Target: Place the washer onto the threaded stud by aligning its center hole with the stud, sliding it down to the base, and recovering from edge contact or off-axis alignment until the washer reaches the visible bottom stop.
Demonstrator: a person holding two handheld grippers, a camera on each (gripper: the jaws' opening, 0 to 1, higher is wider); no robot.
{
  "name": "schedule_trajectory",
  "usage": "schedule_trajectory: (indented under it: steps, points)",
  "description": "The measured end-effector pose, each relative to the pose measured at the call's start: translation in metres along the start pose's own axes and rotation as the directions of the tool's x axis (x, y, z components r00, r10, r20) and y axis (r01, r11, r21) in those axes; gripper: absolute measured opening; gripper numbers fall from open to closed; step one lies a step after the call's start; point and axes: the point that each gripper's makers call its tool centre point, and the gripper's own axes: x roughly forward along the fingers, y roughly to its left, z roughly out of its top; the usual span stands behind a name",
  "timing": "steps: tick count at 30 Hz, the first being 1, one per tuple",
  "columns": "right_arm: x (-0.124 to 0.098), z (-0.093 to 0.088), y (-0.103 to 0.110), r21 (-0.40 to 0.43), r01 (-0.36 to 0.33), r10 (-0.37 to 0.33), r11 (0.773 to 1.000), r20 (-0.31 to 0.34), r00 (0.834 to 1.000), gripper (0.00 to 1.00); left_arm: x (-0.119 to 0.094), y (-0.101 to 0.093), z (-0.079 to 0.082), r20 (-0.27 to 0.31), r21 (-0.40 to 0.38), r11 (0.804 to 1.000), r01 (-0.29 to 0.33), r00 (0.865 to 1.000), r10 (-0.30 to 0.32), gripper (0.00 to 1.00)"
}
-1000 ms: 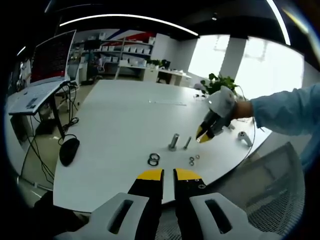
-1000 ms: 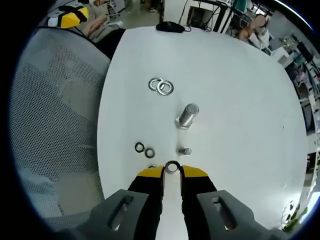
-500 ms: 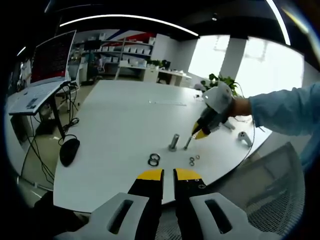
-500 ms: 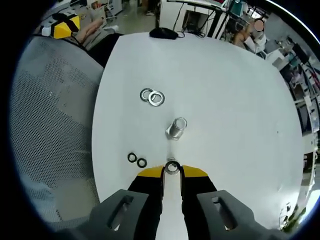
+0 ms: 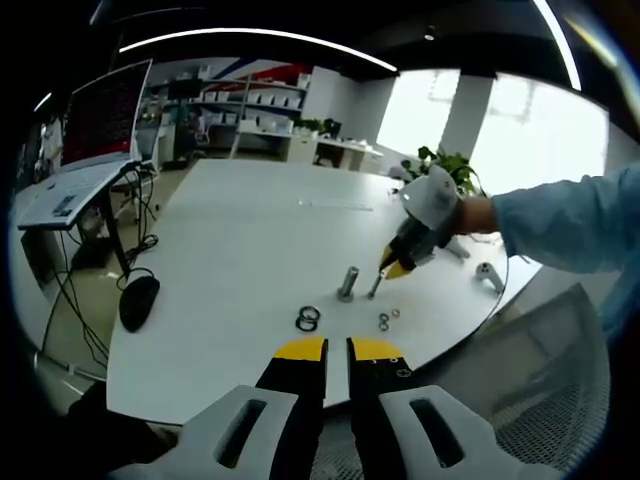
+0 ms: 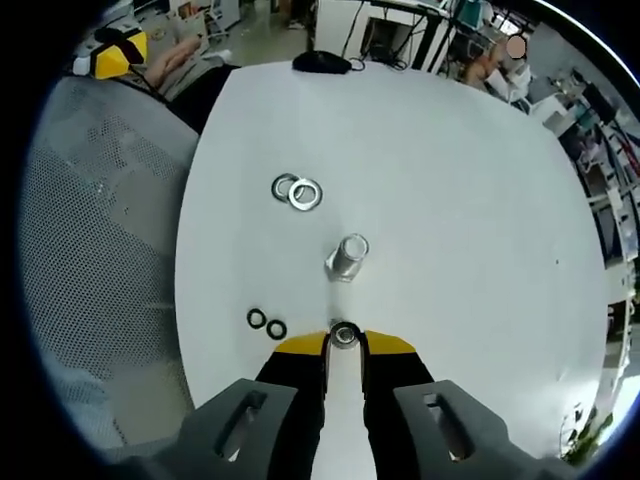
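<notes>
My right gripper (image 6: 344,345) is shut on a small metal washer (image 6: 344,334), held flat at its yellow tips. In the left gripper view, the right gripper (image 5: 393,268), in a hand with a light blue sleeve, hangs just above the top of a thin threaded stud (image 5: 374,289) standing on the white table (image 5: 240,250). In the right gripper view the washer covers that stud. A thicker steel stud (image 6: 347,257) (image 5: 348,283) stands just beyond. My left gripper (image 5: 337,350) is shut and empty, back at the near table edge.
Two large washers (image 6: 298,191) (image 5: 308,319) overlap on the table, and two small dark washers (image 6: 266,323) lie near the thin stud. A black mouse (image 5: 138,300) and a laptop (image 5: 80,150) are at the left. A mesh chair (image 6: 90,270) stands by the table edge.
The right gripper has carried the washer forward, from short of the thin stud to right over its top. The left gripper has stayed still.
</notes>
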Motion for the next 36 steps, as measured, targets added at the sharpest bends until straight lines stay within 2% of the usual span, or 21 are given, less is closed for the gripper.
schedule_trajectory:
  steps: [10, 20, 36]
  points:
    - [0.006, -0.002, 0.000, 0.009, -0.010, 0.010, 1.000, -0.001, 1.000, 0.14, 0.000, 0.001, 0.000, 0.001, -0.003, 1.000, -0.003, 1.000, 0.003, 0.05]
    - [0.021, -0.008, 0.003, 0.006, -0.029, 0.029, 1.000, -0.023, 0.999, 0.14, 0.000, 0.002, 0.000, -0.002, -0.006, 1.000, -0.005, 1.000, 0.005, 0.05]
    - [0.043, -0.024, 0.017, 0.024, -0.071, 0.072, 0.997, -0.067, 0.995, 0.14, 0.001, 0.001, -0.002, -0.012, -0.006, 1.000, -0.002, 1.000, 0.002, 0.05]
